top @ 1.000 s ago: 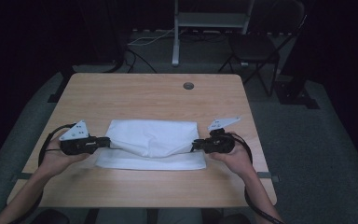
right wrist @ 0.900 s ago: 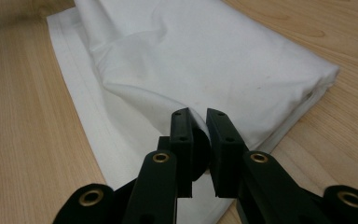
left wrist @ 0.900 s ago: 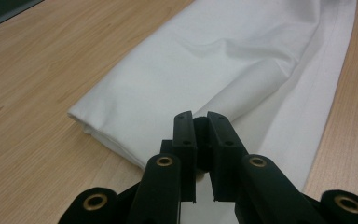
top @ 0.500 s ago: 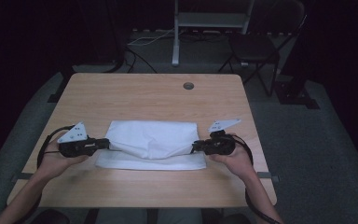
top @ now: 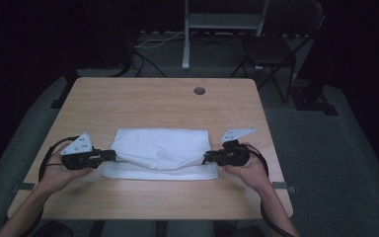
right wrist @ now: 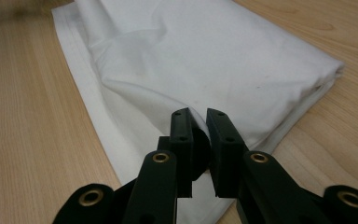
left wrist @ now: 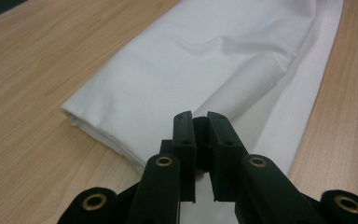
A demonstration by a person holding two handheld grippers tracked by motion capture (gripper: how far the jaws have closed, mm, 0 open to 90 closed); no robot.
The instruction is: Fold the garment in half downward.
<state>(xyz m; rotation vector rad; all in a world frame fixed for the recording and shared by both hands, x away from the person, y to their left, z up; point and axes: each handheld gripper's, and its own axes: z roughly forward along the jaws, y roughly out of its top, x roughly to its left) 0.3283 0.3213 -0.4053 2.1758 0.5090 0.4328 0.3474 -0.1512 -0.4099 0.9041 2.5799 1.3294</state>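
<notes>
A white cloth (top: 160,150) lies folded on the wooden table (top: 158,103), its upper layer lifted at both near corners. My left gripper (top: 109,155) is shut on the cloth's left corner, and the pinched fabric (left wrist: 242,100) runs up from its jaws. At the cloth's right end my right gripper (top: 206,158) is shut on the other corner, where the fabric (right wrist: 168,88) wrinkles away from its jaws. A lower layer (top: 143,173) stays flat on the table under the raised fold.
A round cable hole (top: 199,91) sits near the table's far edge. Beyond the table stand a dark chair (top: 276,49) and a metal stand (top: 224,22). Bare wood stretches behind and in front of the cloth.
Both grippers have carried the cloth's held edge slightly toward the person, and the raised fold sits a little lower and flatter.
</notes>
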